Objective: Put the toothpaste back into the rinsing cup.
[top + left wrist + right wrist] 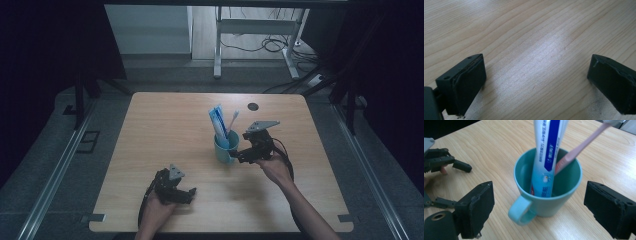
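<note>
Teal mug (549, 195) (handle nearest), toothpaste tube (547, 157), pink toothbrush (576, 150)

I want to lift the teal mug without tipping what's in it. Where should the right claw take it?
Grip the teal mug across its round body, low down, from the handle side, one jaw on each side wall. The toothpaste tube and pink toothbrush lean out above the rim, so probably avoid coming from above.

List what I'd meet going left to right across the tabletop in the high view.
Left gripper, open and resting near the front edge → teal mug holding a toothpaste tube and a pink toothbrush → right gripper, open beside the mug → small dark hole in the table, farther back.
</note>
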Motion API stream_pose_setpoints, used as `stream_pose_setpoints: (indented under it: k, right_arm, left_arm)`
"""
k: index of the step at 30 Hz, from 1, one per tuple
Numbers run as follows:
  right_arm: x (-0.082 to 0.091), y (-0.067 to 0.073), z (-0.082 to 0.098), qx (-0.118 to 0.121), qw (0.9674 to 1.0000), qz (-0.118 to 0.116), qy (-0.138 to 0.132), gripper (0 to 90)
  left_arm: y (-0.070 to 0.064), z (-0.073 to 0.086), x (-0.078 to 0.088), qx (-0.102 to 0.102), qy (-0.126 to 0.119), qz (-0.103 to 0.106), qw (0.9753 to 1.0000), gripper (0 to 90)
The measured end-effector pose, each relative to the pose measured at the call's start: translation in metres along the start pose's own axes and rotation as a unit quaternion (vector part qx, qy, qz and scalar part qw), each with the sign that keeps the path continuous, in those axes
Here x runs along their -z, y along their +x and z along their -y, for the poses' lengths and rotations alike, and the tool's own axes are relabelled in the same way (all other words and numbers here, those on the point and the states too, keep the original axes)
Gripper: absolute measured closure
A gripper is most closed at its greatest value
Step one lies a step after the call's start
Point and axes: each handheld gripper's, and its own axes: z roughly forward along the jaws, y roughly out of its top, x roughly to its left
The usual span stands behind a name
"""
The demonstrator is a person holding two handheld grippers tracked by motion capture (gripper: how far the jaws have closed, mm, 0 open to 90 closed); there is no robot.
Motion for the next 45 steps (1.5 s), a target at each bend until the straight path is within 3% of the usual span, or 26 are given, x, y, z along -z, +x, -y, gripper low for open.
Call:
stream_pose_setpoints:
  k: [13,33,45]
  right_arm:
    - [0.017,-0.007,0.013,0.011,0.9995,0.023,0.017,2.2]
    - [0.048,-0.023,0.056,-0.004,0.9973,0.066,0.033,0.9]
    - [0.064,-0.031,0.085,-0.026,0.9957,0.083,0.032,0.9]
  left_arm:
    - [0.000,0.000,0.000,0.001,0.001,0.000,1.0000,2.0]
    - [0.000,0.000,0.000,0.002,0.000,0.000,1.0000,2.0]
    - [-0.001,0.000,0.000,0.004,-0.001,0.000,1.0000,2.0]
